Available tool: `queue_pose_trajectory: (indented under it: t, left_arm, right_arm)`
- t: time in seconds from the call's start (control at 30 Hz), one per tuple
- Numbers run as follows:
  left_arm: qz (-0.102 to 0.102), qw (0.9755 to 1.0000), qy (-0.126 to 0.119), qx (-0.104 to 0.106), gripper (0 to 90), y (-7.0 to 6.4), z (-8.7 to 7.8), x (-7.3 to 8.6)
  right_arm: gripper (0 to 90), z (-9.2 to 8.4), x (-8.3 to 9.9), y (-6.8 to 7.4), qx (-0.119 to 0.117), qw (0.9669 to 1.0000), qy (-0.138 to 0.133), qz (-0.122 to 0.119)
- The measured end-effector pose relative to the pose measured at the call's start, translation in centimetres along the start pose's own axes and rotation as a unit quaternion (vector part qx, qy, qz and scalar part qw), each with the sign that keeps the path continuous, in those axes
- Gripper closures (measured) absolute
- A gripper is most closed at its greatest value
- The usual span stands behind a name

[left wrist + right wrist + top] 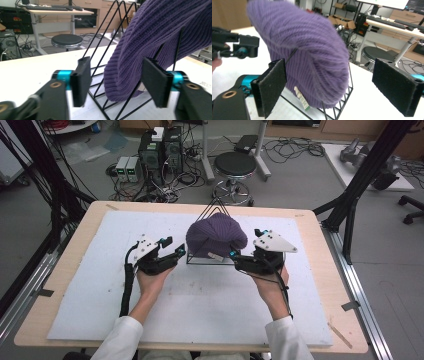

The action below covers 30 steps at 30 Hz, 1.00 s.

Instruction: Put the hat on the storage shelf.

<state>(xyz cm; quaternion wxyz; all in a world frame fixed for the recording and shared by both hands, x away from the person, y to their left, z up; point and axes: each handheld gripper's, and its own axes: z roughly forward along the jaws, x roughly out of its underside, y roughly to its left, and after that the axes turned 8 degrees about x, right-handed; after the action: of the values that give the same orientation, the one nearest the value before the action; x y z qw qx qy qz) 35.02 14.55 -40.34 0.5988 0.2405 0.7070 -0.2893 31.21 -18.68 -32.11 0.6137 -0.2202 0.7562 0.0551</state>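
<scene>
A purple knitted beanie (216, 235) hangs over a black wire triangular rack (207, 261) at the middle of the table. My left gripper (174, 246) is open just left of the rack. In the left gripper view its jaws (118, 82) stand wide apart with the beanie's lower edge (120, 82) and rack wires (100, 55) between them, untouched. My right gripper (247, 244) is open at the rack's right side. In the right gripper view its pads (272, 90) straddle the beanie (307, 50), whose white label (302, 101) hangs at the hem. The left gripper (239, 46) shows beyond.
A white mat (200, 300) covers the wooden table (320, 270). Past the far edge stand a black stool (235, 167) and computer boxes (160, 152) with cables. Black frame posts (367, 170) rise at the right and left.
</scene>
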Motion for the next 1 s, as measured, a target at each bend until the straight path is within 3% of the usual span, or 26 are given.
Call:
queue_pose_trajectory:
  t: [0.2, 0.4, 0.5, 0.8, 1.0]
  left_arm:
    - [-0.008, 0.9997, -0.02, 0.006, 32.6, 0.4, -2.0, -0.6]
    - [-0.002, 0.9994, -0.036, -0.001, 30.5, 0.8, -4.3, -1.3]
    - [-0.002, 0.9993, -0.036, -0.008, 29.6, 1.0, -5.3, -1.3]
    - [-0.003, 0.9979, -0.052, -0.037, 26.8, 2.0, -8.8, -1.3]
    - [0.008, 0.997, -0.058, -0.051, 26.5, 2.0, -10.6, -0.9]
  right_arm:
    - [10.9, -1.5, 0.3, -1.5, 0.017, 0.9987, -0.013, 0.046]
    - [10.9, -2.9, 1.2, -3.3, 0.051, 0.9946, -0.024, 0.088]
    - [11.0, -3.5, 1.8, -4.1, 0.054, 0.9917, -0.018, 0.115]
    - [10.9, -5.4, 4.2, -5.8, 0.076, 0.9867, -0.015, 0.143]
    - [10.9, -6.3, 5.9, -6.6, 0.1, 0.9824, -0.017, 0.157]
